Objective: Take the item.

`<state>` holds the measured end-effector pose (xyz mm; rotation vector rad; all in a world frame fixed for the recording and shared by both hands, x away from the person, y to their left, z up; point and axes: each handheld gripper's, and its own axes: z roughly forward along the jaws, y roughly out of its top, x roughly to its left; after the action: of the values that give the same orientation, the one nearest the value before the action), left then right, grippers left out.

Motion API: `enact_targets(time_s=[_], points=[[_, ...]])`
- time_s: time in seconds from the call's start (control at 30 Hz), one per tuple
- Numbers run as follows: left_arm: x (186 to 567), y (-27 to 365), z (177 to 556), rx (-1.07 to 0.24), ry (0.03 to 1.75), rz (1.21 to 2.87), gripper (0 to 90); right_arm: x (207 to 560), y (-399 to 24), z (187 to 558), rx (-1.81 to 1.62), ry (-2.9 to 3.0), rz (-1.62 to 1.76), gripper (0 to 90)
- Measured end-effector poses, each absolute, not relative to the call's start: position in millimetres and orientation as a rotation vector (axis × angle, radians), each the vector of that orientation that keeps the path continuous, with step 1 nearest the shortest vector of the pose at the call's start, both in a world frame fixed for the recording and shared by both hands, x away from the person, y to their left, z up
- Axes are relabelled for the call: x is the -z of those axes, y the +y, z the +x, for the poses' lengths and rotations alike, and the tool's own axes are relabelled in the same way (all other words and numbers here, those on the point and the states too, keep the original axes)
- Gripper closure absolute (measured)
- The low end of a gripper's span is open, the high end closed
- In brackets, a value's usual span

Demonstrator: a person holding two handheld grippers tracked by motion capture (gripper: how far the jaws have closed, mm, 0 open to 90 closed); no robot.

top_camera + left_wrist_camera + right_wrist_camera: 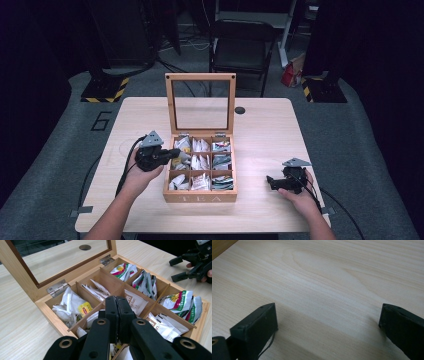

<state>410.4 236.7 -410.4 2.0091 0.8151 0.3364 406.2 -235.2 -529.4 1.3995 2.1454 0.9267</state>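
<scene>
A: Where is my left hand-held gripper [116, 302]?

B: I see it over the left-hand side of the tea box [200, 196], above the middle cell of that side. Its jaws are pressed flat together. I can't tell whether anything is pinched between them.

A: And the box?

B: It sits mid-surface [260, 130] with its glass lid [200, 102] standing upright at the back. Nine cells hold tea bags [75, 305]: white sachets on one side, green-and-white packets [183, 302] on the other.

A: My right hand-held gripper [274, 182]?

B: It rests low over bare wood, well right of the box, jaws spread wide with nothing between them.
</scene>
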Motion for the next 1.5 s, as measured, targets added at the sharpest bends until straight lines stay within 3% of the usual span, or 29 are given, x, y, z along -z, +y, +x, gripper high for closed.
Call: enact_targets(time_s=[1.5], points=[[382, 311, 422, -0.439, 0.994, 1.889, 88.5, 529, -235, 406, -0.926, 2.145, 1.400, 1.3]])
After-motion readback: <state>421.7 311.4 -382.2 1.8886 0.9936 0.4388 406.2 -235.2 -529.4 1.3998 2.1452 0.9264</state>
